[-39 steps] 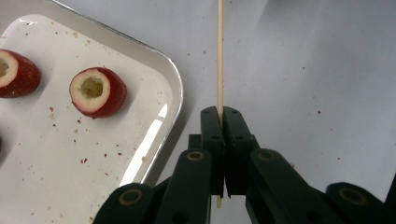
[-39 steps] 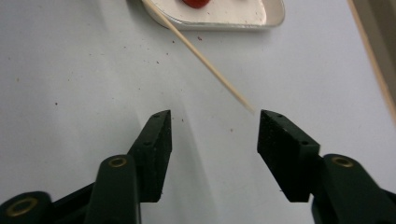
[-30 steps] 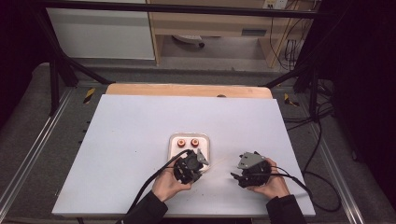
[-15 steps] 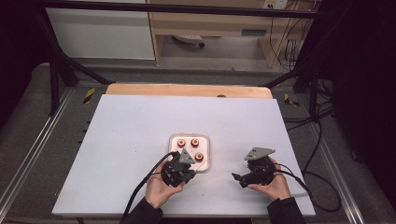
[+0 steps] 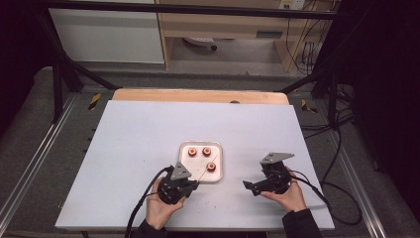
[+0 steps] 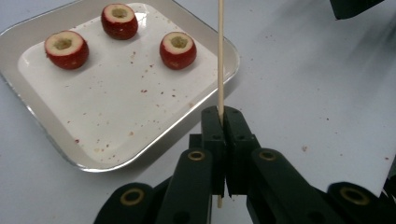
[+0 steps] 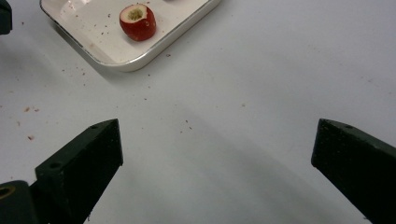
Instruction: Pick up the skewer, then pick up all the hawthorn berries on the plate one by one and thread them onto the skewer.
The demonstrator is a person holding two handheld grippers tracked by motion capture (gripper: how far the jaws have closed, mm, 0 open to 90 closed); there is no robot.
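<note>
The left gripper (image 5: 190, 184) is clamping a thin wooden skewer (image 6: 220, 60) between its closed jaws, gripping it near the lower end so that most of the stick is projecting forward past the near corner of the white tray (image 6: 42, 126); that low hold is leaving the long pointed part free, which looks suited to spearing; three cored red fruits (image 6: 178, 50) are sitting on the tray with their hollowed tops facing up, two toward the far side and one nearer the skewer, all apart from one another and none yet on the stick; in the high view the skewer is lying slantwise over the tray (image 5: 221, 171), its tip close to the nearest fruit (image 5: 211, 167), though whether it is touching I cannot tell; the right gripper (image 5: 255, 187) is resting low over the bare table (image 5: 138, 134) well to the right of the tray, its jaws having just been opening and now standing wide with nothing between them, seemingly ready to pick up or steady a fruit while the skewer is being pushed through it
</note>
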